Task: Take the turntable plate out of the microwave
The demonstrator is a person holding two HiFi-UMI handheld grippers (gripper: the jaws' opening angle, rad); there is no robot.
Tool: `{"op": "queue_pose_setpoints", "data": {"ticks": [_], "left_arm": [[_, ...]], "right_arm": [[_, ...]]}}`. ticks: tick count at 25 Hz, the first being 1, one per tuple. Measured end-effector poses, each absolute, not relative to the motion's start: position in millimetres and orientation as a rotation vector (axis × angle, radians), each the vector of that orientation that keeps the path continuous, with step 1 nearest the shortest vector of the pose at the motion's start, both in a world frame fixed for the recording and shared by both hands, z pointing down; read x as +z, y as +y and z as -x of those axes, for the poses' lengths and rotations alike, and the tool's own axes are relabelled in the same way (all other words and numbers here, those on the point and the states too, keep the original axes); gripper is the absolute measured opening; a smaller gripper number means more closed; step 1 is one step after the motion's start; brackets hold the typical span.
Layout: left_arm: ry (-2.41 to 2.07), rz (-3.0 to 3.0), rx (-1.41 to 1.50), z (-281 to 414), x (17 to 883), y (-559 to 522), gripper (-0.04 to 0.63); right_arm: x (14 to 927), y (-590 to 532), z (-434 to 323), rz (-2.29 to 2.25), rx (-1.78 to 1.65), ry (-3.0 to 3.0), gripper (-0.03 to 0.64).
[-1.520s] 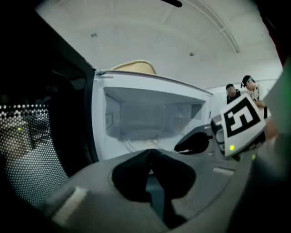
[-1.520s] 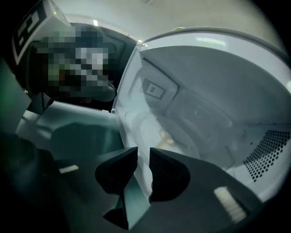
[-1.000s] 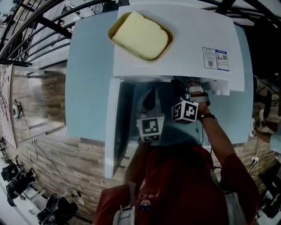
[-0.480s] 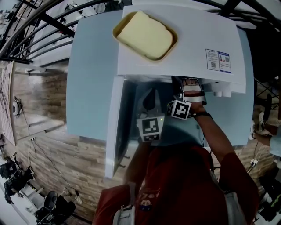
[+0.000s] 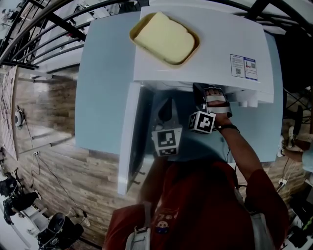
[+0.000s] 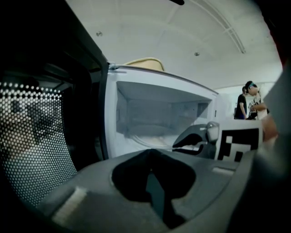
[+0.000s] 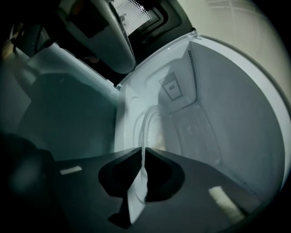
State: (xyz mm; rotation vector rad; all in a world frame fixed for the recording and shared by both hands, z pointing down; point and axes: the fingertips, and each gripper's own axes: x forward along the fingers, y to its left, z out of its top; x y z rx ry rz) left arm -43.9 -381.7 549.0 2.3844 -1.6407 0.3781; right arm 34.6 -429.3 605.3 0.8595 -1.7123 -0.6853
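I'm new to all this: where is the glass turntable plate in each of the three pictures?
Head view: not in it; the top of the microwave hides it.
Left gripper view: centre, the pale turntable plate on the oven floor.
Right gripper view: centre, its clear rim pinched between the right tongs, which have just been closing.
Shared landmark: the open door with dotted mesh, in all three.

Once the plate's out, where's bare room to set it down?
Bare blue table runs left of the microwave, beyond its open door. The microwave's top is free between the yellow dish and the sticker. Crowded: the strip in front of the cavity, between the door and the person's right arm.
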Motion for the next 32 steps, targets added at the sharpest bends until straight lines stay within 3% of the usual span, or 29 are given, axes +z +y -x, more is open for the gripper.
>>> {"op": "queue_pose_setpoints", "data": {"ticks": [23,26,32], "left_arm": [[-1.654,-2.383,0.372,38,545,-349,-0.002],[-1.654,-2.384,0.371,38,546,-349,-0.002],[-1.656,-2.384,0.381,42,548,-350,-0.002]], "right_arm": [[602,-370,-46,-0.888,-0.636,-1.781,-0.002],[605,-374,-41,-0.863,-0.621,-1.789,0.11],[620,-392,-34,-0.813,-0.631,-1.746,0.143]]}}
